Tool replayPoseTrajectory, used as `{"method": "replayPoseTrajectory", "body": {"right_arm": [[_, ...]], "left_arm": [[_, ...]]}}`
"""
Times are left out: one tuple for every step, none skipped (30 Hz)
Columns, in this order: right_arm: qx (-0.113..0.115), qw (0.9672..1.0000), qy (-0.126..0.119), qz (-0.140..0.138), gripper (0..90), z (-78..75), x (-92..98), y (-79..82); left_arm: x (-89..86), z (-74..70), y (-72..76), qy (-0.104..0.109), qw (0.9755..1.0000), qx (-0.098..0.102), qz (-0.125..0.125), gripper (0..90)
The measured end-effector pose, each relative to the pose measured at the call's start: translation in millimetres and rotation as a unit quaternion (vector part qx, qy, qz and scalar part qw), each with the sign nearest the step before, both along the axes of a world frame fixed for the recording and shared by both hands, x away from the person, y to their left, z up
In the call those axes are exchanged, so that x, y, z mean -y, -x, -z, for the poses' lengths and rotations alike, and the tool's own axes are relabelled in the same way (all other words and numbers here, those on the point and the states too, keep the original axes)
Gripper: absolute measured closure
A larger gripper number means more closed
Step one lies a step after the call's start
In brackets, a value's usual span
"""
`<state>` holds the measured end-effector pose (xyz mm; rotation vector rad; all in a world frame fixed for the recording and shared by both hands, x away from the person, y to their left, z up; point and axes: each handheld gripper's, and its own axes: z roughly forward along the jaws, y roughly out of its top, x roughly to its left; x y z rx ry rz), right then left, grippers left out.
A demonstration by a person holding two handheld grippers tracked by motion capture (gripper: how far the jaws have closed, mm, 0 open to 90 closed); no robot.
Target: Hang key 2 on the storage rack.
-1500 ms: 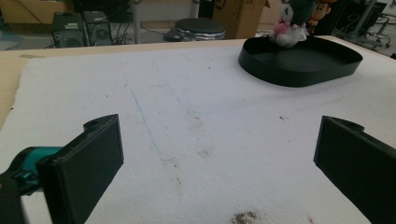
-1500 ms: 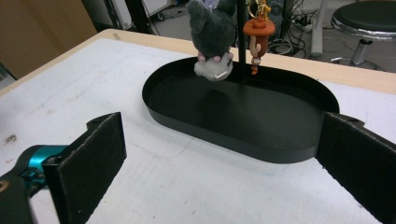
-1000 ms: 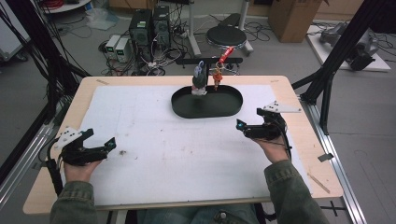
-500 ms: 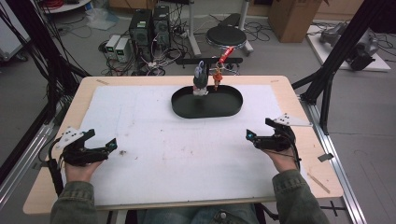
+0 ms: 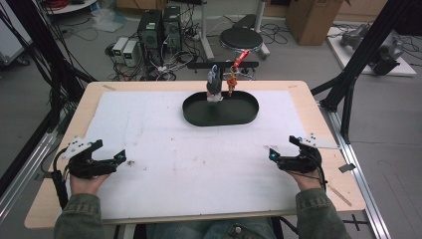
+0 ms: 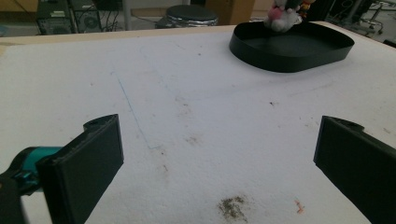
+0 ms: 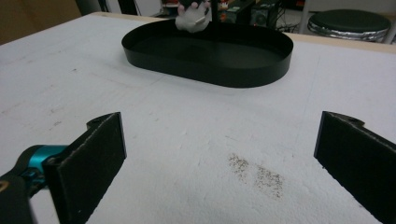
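High view: the left tool (image 5: pixel 113 158) rests low over the near left corner of the worktop (image 5: pixel 298 94), held in the person's left hand (image 5: pixel 87 174), and the right tool (image 5: pixel 283 152) sits over the near right side in the right hand (image 5: pixel 304 172); both have their jaws spread apart with nothing between them. Well away from both, at the far middle of the white mat (image 5: pixel 189 149), lies a black oval tray (image 5: pixel 221 115), and at its far rim stand a small grey-and-white plush toy (image 5: pixel 214 85) and a small orange figure (image 5: pixel 231 84). Left gripper view: the two black jaws stand wide apart over bare, stained mat (image 6: pixel 187 93), and the tray (image 6: pixel 289 58) lies far off at the upper right with the plush toy (image 6: pixel 280 16) at its back edge. Right gripper view: the jaws are again wide and empty over the mat (image 7: pixel 187 140), a dark speckled stain (image 7: pixel 254 172) between them, and the tray (image 7: pixel 210 70) lies ahead with the plush toy (image 7: pixel 192 18) at its far rim.
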<state>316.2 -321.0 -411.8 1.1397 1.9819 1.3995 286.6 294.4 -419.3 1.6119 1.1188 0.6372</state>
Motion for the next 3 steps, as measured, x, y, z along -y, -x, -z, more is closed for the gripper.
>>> {"method": "replayPoseTrajectory", "body": {"right_arm": [[0.005,1.0,-0.002,0.003,1.2,-0.4,0.5,1.8],[0.008,1.0,-0.005,0.004,1.2,-0.9,0.8,3.1],[0.014,0.9998,-0.012,0.006,1.1,-2.1,1.2,5.0]], "left_arm": [[0.1,-0.1,0.2,0.0,1.0,0.0,0.0,1.9],[0.5,-0.1,0.4,0.0,1.0,0.001,0.0,1.8],[0.4,-0.3,0.5,0.0,1.0,0.002,0.001,1.9]]}}
